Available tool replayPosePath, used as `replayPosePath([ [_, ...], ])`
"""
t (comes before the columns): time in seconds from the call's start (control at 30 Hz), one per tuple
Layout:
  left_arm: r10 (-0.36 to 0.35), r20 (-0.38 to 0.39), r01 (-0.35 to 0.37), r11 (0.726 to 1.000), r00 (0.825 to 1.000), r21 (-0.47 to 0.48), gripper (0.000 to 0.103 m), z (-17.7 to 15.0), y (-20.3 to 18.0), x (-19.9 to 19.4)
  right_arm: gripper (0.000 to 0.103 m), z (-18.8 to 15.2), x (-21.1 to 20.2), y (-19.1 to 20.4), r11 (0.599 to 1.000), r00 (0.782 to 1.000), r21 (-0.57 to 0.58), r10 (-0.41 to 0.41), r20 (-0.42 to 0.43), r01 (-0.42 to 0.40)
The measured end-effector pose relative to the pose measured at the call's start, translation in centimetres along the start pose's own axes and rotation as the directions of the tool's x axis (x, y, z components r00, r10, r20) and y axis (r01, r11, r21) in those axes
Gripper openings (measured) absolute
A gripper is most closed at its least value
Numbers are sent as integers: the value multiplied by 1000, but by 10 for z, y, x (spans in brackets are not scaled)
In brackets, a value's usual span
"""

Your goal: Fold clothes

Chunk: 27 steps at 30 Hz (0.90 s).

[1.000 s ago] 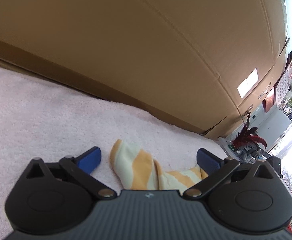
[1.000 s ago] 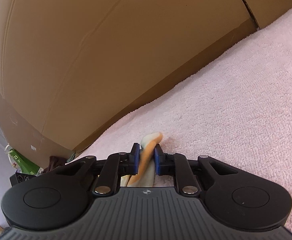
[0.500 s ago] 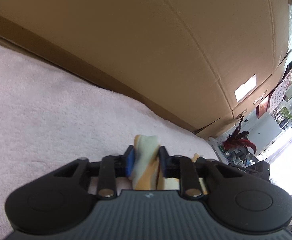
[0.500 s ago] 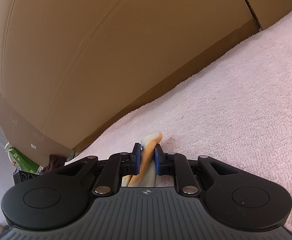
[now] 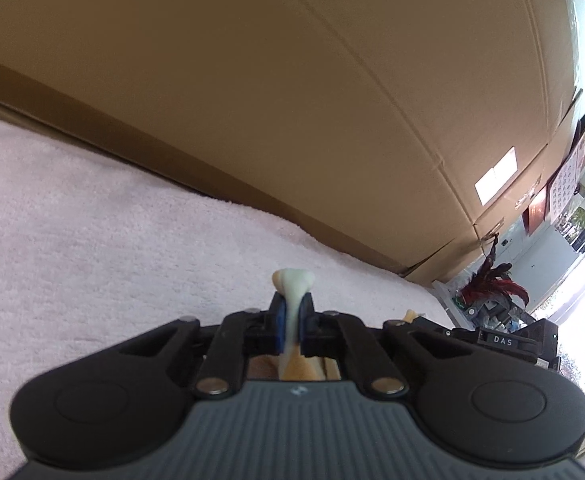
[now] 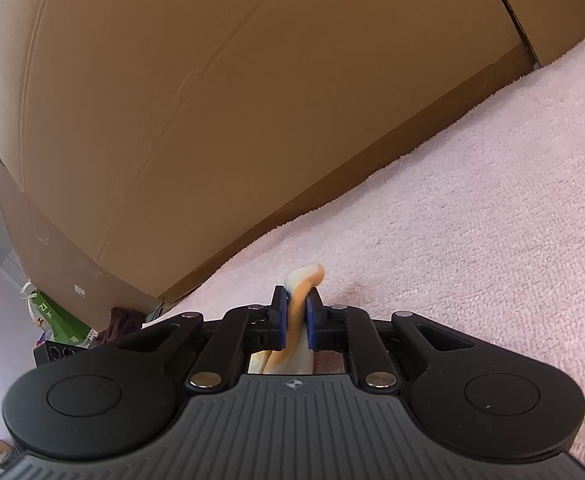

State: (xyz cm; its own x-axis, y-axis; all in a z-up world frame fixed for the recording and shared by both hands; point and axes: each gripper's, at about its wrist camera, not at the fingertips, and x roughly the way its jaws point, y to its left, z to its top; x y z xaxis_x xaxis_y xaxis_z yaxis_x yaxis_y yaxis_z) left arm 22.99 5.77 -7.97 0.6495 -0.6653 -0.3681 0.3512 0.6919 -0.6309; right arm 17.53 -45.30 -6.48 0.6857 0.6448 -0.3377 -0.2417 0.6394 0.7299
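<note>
Left wrist view: a big cardboard box (image 5: 292, 92) stands along the far edge of the pale pink towel (image 5: 92, 232) that covers the work surface. The left gripper (image 5: 291, 322) points slightly downward over the towel, its blue pads pressed tight on a bunched fold of the orange-and-cream striped garment (image 5: 293, 282); the fabric's tip pokes out just beyond the fingertips, and the jaws have just been closing onto it. More of the cloth shows below the pads, through the gap in the gripper body (the rest is hidden behind the black housing). At the towel's right edge, cluttered room items blur together.

In the right wrist view the right gripper (image 6: 295, 318), tilted down alike, pinches another fold of the same garment (image 6: 306, 280), pads clamped on it with the cloth's end curling past the tips. How the fabric hangs between the two grippers cannot be made out.
</note>
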Motion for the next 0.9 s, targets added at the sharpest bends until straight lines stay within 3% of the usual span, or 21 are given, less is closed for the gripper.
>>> replayPosePath([
  [0.13,104,37,-105,994,994,40,0,-4,-16,-11,10,-1,-5,2,1000,1000,-1,13,25,-13],
  [0.23,128,64,-133,987,990,95,0,-10,-32,-26,10,-3,-14,17,999,999,-52,13,49,-11],
  [0.47,-32,147,39,998,989,-42,0,-2,-37,-73,10,-6,-56,45,983,979,-79,174,103,-166],
  [0.67,-168,174,177,983,970,-40,0,-19,-54,-111,10,-16,-90,52,960,958,-86,273,83,-266],
  [0.9,-273,187,286,957,944,-46,0,-46,-62,-153,10,-35,-124,56,935,941,-141,335,40,-327],
])
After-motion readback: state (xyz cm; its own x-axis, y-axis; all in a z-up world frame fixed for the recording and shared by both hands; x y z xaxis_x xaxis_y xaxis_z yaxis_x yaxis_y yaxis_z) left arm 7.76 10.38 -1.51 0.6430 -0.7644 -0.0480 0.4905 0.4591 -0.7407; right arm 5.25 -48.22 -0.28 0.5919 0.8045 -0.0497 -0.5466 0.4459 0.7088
